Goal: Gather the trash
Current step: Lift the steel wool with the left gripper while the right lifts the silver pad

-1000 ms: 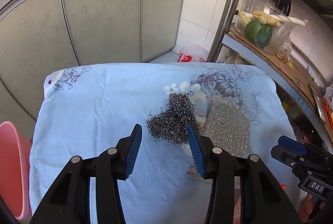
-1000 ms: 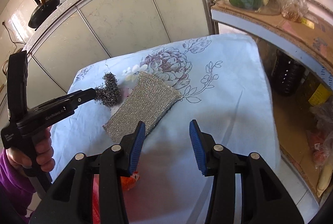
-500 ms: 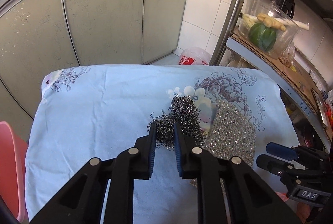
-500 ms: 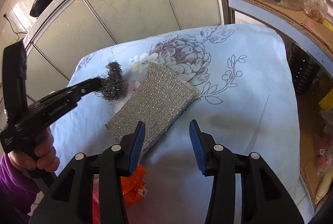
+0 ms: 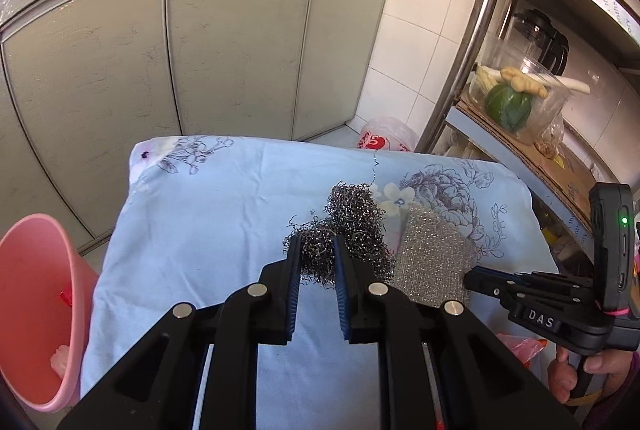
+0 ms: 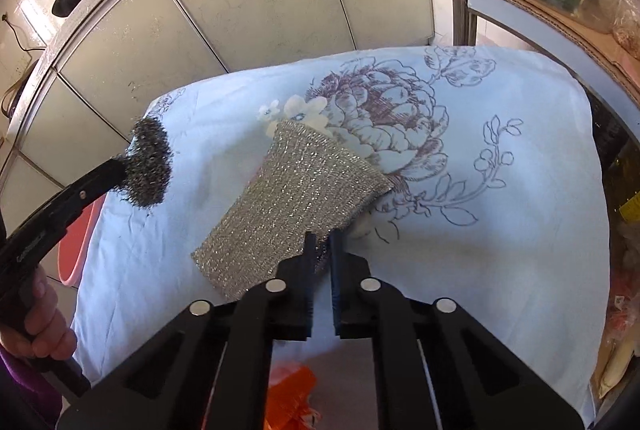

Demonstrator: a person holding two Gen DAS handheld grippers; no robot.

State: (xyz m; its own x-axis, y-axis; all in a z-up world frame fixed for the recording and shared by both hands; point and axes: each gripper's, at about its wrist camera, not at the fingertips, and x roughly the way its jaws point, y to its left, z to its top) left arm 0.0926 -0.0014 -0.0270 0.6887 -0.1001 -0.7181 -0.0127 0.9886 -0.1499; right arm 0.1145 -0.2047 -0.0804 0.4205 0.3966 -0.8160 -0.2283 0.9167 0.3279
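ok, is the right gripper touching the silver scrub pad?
Touching. In the right wrist view the right gripper has both fingers closed on the near edge of the silver scrub pad, with pad material pinched between them.

Ahead of my black, blue-padded left gripper (image 5: 316, 262) lay a dark grey steel-wool ball (image 5: 352, 222), a glittery silver scouring pad (image 6: 296, 198), and a pale blue cloth printed with purple flowers (image 5: 200, 230); left, a pink plastic bucket (image 5: 36, 270).

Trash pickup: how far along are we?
Done: small scraps already in the pink bin. In hand: left gripper clamps the steel wool; right gripper pinches the silver scouring pad's near corner. Left: both go into the bin.
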